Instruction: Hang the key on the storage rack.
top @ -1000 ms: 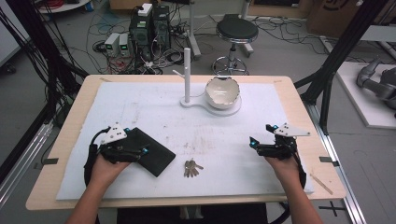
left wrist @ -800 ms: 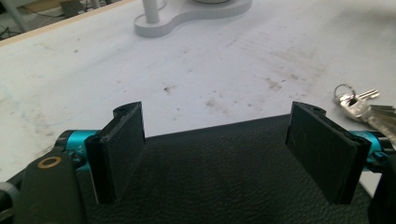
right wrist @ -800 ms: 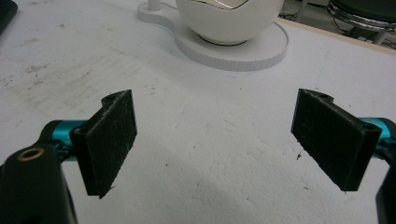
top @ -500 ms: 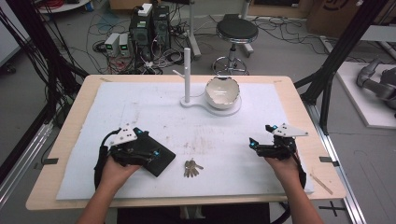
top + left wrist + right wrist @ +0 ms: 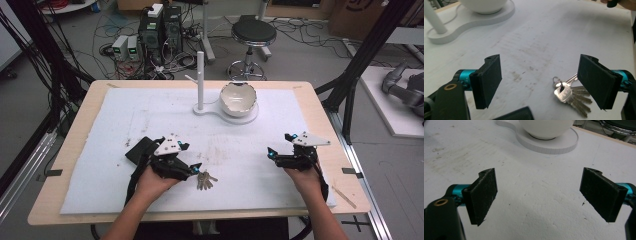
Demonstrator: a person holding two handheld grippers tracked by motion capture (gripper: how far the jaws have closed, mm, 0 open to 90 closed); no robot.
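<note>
Left tool [image 5: 537, 82] spread, keys [image 5: 570, 93] by its one pad; I'd centre over the bunch near the tabletop's front edge before pinching. Right tool [image 5: 537, 195] spread, idle.

Left hand-held gripper [image 5: 196, 168] moves right across counter, off black pad [image 5: 140, 149], now just beside keys [image 5: 205, 180]; jaws apart. Pad more exposed.

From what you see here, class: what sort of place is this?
Probably a lab or workshop: computers and loose cables sit on the bare floor, and black metal frames stand around the table.
</note>
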